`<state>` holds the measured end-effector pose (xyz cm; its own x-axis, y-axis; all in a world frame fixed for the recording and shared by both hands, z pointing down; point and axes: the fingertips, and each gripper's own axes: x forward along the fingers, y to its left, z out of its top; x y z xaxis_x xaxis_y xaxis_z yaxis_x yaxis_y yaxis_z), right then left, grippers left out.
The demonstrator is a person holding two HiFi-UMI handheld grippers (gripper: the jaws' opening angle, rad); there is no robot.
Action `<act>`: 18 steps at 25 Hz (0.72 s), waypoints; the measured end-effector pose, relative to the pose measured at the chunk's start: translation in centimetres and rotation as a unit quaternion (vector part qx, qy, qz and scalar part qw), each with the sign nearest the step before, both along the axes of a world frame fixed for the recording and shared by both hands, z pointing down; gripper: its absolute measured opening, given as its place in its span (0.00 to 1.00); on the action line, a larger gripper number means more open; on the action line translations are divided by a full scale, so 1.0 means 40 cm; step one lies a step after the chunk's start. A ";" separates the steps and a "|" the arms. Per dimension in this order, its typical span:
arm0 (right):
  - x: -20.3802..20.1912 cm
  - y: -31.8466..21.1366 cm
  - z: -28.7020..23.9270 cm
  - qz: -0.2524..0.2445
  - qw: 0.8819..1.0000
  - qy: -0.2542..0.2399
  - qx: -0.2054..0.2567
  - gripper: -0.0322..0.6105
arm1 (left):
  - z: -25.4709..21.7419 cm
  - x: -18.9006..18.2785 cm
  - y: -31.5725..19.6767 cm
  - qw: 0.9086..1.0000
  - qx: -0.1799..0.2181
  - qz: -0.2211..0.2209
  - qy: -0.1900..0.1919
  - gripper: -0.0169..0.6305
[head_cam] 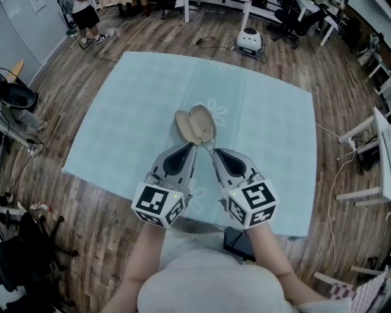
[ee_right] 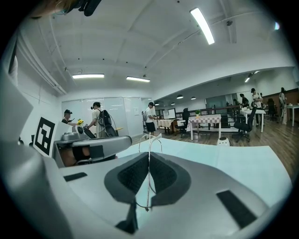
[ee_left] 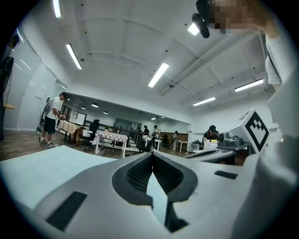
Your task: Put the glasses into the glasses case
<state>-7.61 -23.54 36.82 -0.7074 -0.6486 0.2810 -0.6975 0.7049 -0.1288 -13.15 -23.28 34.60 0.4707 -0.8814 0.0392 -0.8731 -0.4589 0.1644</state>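
An open tan glasses case (head_cam: 194, 124) lies on the light blue tablecloth (head_cam: 122, 122), just beyond both grippers. My right gripper (head_cam: 214, 151) is shut on thin wire-framed glasses (head_cam: 209, 145); in the right gripper view the wire frame (ee_right: 150, 142) sticks up from between the closed jaws (ee_right: 149, 155). The glasses hang just short of the case's near right edge. My left gripper (head_cam: 192, 145) sits beside it to the left, its tips near the case's near edge. In the left gripper view its jaws (ee_left: 152, 154) meet with nothing between them. The case does not show in either gripper view.
The table's near edge lies under my forearms. A black device (head_cam: 239, 243) hangs at my waist. On the wooden floor beyond the table stands a white machine (head_cam: 249, 40) with cables. A person (head_cam: 85, 18) stands far left; white desks (head_cam: 379, 140) are at the right.
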 end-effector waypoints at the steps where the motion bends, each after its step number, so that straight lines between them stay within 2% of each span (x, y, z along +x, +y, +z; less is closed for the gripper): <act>1: 0.003 -0.005 0.000 0.001 1.000 0.002 -0.001 0.07 | 0.000 0.001 -0.002 1.000 0.000 0.001 0.000 0.04; 9: -0.022 -0.065 0.041 0.008 1.000 0.016 -0.020 0.07 | 0.026 -0.029 -0.034 1.000 -0.018 -0.001 0.006 0.04; 18: -0.062 -0.143 0.095 0.032 0.998 0.035 -0.044 0.07 | 0.068 -0.064 -0.107 0.999 -0.038 0.030 0.000 0.04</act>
<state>-10.09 -29.25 40.63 -0.6413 -0.6624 0.3872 -0.7506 0.6464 -0.1374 -15.71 -27.56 37.30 0.5226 -0.8462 0.1044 -0.8443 -0.4966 0.2016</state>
